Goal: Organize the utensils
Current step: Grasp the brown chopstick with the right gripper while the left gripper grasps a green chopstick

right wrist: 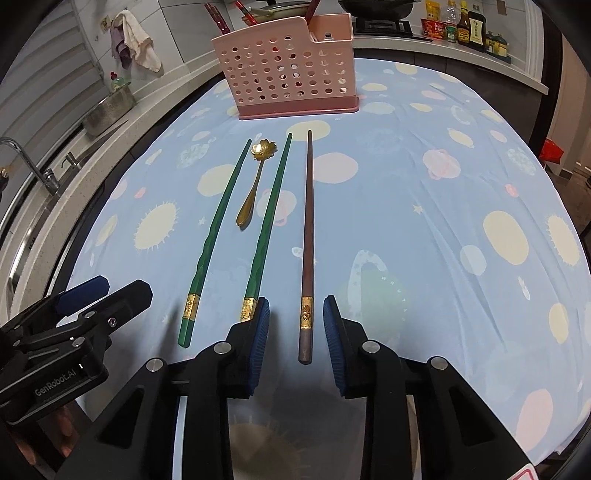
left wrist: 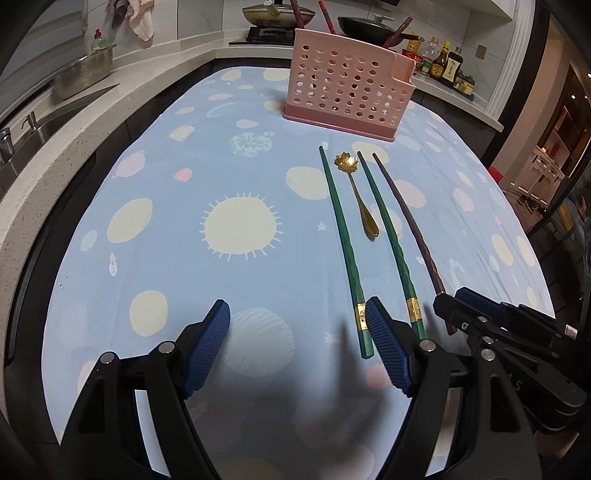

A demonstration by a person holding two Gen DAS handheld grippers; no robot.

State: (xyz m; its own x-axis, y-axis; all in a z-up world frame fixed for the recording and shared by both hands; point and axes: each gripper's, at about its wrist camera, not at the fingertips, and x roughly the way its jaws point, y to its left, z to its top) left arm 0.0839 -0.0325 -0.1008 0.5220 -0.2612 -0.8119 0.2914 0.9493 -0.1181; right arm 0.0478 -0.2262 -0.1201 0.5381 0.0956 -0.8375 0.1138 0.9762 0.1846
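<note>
Two green chopsticks (left wrist: pixel 341 236) (left wrist: pixel 388 232), a brown chopstick (left wrist: pixel 410 225) and a gold flower spoon (left wrist: pixel 360 195) lie side by side on the blue tablecloth before a pink perforated holder (left wrist: pixel 347 88). My left gripper (left wrist: pixel 299 339) is open and empty, its right finger beside the left green chopstick's end. In the right wrist view my right gripper (right wrist: pixel 297 332) is open, its fingers either side of the brown chopstick's (right wrist: pixel 307 236) near end. The green chopsticks (right wrist: pixel 216 229) (right wrist: pixel 269 218), spoon (right wrist: pixel 253 184) and holder (right wrist: pixel 288 74) show there too.
The tablecloth (left wrist: pixel 236 221) covers a table. A counter with a sink (left wrist: pixel 33 129) and a metal colander (left wrist: pixel 85 70) runs along the left. A stove with pans (left wrist: pixel 280 14) and sauce bottles (left wrist: pixel 443 59) stand behind the holder.
</note>
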